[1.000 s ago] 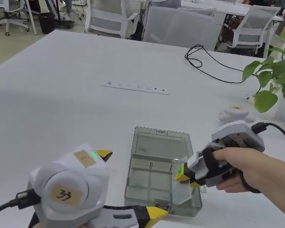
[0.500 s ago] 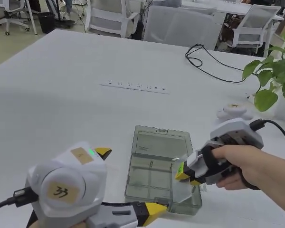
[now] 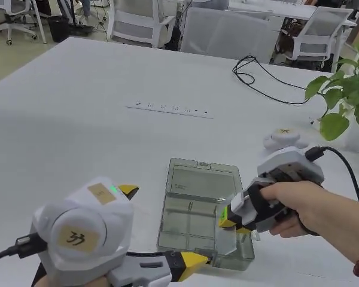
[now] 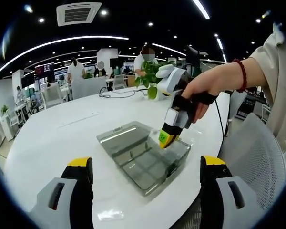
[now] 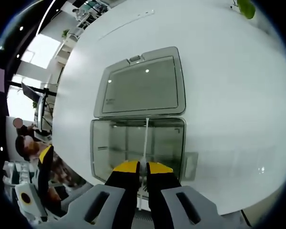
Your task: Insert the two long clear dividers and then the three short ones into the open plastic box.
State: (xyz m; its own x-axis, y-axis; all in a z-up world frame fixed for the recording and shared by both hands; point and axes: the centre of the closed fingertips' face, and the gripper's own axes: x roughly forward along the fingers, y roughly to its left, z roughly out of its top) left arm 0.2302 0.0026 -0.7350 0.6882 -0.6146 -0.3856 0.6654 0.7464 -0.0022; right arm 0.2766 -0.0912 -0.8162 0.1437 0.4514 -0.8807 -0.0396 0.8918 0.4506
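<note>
The right gripper (image 5: 143, 168) pinches a thin clear plastic divider (image 5: 145, 136) standing upright inside the open grey-tinted plastic box (image 5: 96, 148) on the white table (image 3: 78, 119); the left gripper (image 4: 145, 164) hovers just beside the box — jaws spread wide.

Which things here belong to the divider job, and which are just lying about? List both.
Job: open clear plastic box; thin clear plastic divider pinched in the right gripper; open left gripper.
Lying about: black cable; green leafy plant; small white device.
</note>
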